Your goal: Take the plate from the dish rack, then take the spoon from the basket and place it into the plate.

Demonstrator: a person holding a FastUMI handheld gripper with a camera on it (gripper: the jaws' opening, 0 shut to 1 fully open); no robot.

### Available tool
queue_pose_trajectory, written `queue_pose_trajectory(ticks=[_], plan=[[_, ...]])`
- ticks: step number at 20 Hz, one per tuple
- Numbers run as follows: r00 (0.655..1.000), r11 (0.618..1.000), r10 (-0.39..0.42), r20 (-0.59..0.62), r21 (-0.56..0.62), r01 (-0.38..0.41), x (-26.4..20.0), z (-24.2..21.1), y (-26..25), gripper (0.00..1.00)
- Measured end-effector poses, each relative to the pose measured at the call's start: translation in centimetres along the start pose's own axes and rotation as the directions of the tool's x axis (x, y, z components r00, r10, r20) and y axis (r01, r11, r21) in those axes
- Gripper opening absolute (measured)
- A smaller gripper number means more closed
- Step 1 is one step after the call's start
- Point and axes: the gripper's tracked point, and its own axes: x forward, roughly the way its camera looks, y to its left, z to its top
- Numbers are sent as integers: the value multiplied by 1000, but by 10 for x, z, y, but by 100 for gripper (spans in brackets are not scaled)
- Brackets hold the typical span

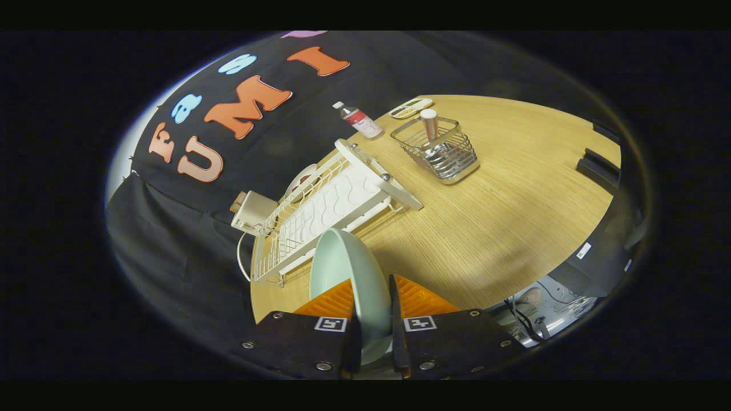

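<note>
The tongs [372, 337] were clamped on the rim of a smooth pale-green plate [342, 268], held on edge just ahead of the white wire dish rack [325, 211]. Beyond, on the wood-grain worktop [502, 217], a square wire basket [442, 149] held metal spoons [440, 154] and an upright tube [429, 123].

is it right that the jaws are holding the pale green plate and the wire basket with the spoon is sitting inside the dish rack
Not quite. In the gripper view the gripper has its jaws shut on the pale green plate, but the wire basket with the spoon stands on the wooden table, apart from the dish rack, not inside it.
</note>
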Motion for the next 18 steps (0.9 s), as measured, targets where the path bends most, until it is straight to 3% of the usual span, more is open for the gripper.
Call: queue_pose_trajectory(ticks=[6, 13, 15, 16, 18], plan=[[999, 998, 26, -24, 61, -25, 23, -8, 1, 22], [999, 997, -36, -12, 66, 37, 35, 2, -10, 24], [996, 995, -91, -8, 51, 91, 35, 8, -21, 30], [994, 994, -105, -6, 41, 105, 33, 10, -22, 41], [994, 994, -106, -1, 26, 106, 27, 16, -21, 47]])
